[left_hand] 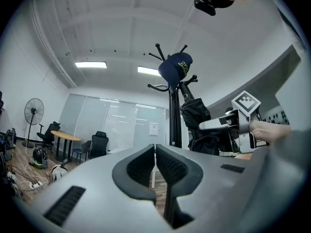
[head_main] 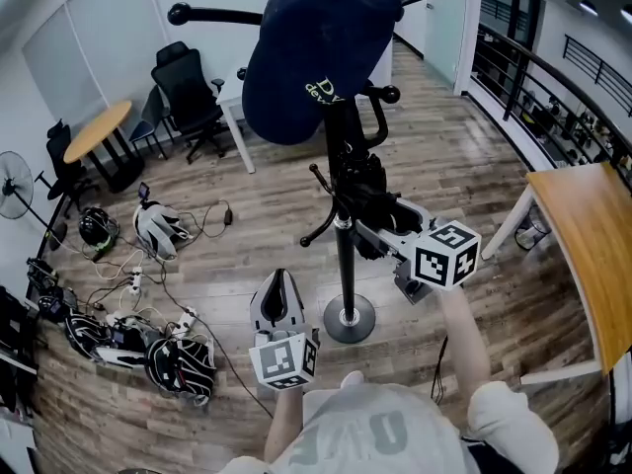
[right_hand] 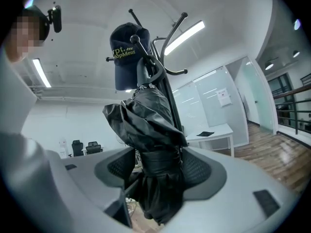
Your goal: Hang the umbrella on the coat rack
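Centres on the tall coat rack, navy cap on top, with the black folded umbrella close against its pole, seemingly hung from a lower hook. Looks light, soft and slippery in the loose fabric, stiff only along the shaft inside, so best taken at the strapped waist where the cloth is bound tight. Shows the right claw spread around that waist, pads not pressing. Shows the left claw clenched empty, apart.
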Demonstrator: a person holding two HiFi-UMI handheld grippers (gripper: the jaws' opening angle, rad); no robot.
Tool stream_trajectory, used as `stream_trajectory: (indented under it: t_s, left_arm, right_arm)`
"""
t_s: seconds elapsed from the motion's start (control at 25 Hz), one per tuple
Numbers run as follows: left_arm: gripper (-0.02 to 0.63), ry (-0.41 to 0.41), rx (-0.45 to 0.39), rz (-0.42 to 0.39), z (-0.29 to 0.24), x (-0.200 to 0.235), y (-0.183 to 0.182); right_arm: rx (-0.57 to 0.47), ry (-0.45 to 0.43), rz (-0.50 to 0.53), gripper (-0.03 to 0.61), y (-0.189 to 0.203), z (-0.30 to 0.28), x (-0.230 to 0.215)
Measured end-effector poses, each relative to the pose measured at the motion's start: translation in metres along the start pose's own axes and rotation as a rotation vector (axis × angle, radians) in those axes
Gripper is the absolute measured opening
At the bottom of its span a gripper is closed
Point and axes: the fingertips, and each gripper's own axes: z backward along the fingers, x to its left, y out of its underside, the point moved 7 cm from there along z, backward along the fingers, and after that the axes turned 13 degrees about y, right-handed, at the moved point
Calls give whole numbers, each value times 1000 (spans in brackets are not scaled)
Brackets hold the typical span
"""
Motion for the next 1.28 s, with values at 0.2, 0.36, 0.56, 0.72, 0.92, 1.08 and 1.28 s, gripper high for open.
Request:
stream_trajectory:
  t_s: [0.2,0.36,0.56,0.72,0.92,1.08,1.28]
  left_arm:
    - [31,23,-3,-7,-2,-5,-3]
    - [31,41,4,-5,-1,-11,-1]
    - [31,59,5,-10,0,-18,-1]
    - [31,70,3,-10,2,-20,1]
    - [31,85,-2,-17,1,-23,0]
    - [31,77,1,-21,4,-21,2]
    - [31,65,9,-22,9,-19,4]
  right_arm:
    - [-59,41,-23,298,3,16,-1]
    - [-90,57,-4,298,4,30,4]
    - [-127,134,59,296,17,53,15]
    - [-163,191,85,295,37,72,28]
    - [-194,272,74,152,59,91,31]
    - [-186,355,29,59,82,102,29]
    - [-154,396,17,31,99,107,31]
